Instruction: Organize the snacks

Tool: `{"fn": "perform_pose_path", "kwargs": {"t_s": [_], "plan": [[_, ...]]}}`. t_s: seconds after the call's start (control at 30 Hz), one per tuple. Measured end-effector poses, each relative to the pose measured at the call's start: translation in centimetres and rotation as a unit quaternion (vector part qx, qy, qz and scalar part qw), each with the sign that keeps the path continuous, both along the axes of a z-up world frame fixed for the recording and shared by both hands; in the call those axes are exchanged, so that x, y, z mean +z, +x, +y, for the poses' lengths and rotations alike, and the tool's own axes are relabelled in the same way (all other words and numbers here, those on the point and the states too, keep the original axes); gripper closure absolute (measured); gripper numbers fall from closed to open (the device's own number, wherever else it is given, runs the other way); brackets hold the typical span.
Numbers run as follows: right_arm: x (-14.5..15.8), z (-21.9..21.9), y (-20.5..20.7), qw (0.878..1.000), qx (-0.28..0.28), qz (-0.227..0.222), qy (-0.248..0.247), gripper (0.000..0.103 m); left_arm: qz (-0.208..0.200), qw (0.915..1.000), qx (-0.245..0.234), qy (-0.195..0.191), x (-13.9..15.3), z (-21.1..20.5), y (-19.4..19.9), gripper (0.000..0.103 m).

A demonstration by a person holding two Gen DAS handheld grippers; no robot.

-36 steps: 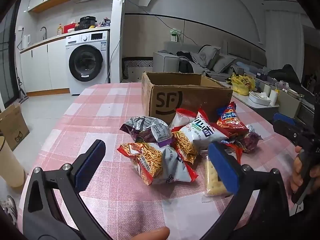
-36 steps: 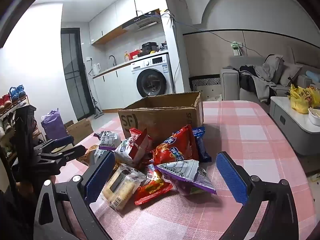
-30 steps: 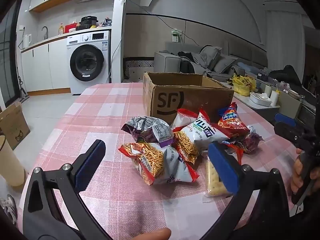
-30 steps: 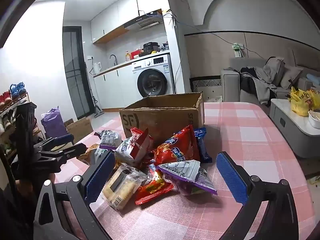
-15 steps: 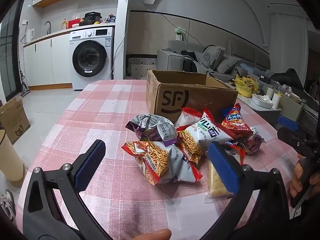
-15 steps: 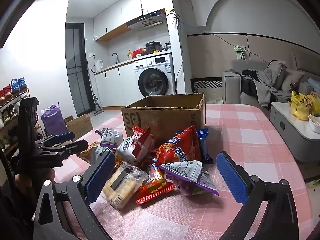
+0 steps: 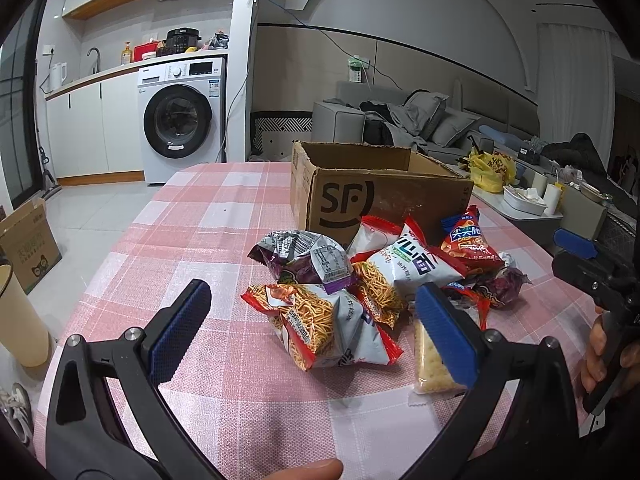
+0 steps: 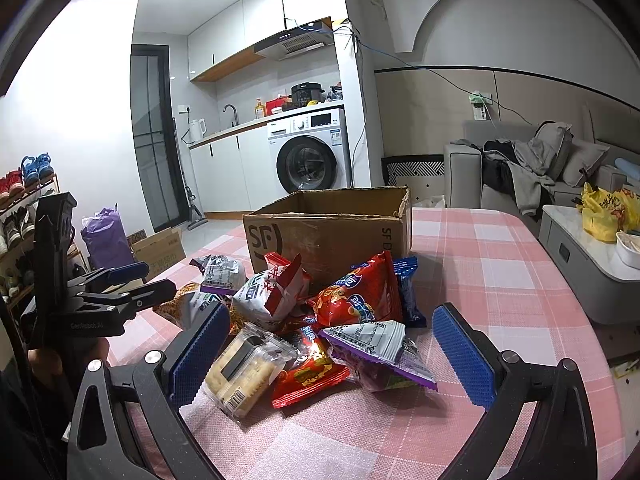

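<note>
A pile of snack packets lies on the pink checked table point(image 7: 208, 240) in front of an open cardboard box point(image 7: 372, 196), also in the right wrist view point(image 8: 332, 232). Nearest my left gripper point(image 7: 312, 320) is a noodle-snack bag point(image 7: 328, 328), with a purple-and-silver bag point(image 7: 308, 258) behind it and a cracker pack point(image 7: 430, 364) by the right finger. My right gripper point(image 8: 328, 348) hovers over a cracker pack point(image 8: 244, 372), a small red packet point(image 8: 308, 372) and a purple bag point(image 8: 380, 356). Both grippers are open, empty and above the table.
The right gripper shows at the right edge of the left wrist view point(image 7: 588, 264); the left gripper shows at the left of the right wrist view point(image 8: 112, 292). A beige bin point(image 7: 20, 320) and a cardboard box point(image 7: 26, 240) stand on the floor left of the table.
Both grippers have drifted slightly, with the view tilting a little; the snacks and box have not moved. Both stay open.
</note>
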State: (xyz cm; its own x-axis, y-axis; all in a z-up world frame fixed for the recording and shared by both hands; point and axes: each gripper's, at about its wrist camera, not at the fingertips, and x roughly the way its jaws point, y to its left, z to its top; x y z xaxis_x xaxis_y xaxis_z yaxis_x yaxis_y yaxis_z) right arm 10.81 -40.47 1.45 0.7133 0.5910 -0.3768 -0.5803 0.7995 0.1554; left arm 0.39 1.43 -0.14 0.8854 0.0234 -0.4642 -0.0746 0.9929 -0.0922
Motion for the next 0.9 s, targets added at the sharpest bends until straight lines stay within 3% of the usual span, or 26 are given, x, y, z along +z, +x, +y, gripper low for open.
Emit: {"fn": "perform_pose_path", "kwargs": {"t_s": [0.9], "plan": [[-0.05,0.04,0.01,1.000,-0.001,0.000,-0.001,0.000,0.001,1.0000,0.001,0.002,-0.12,-0.77,-0.18,0.001]]}}
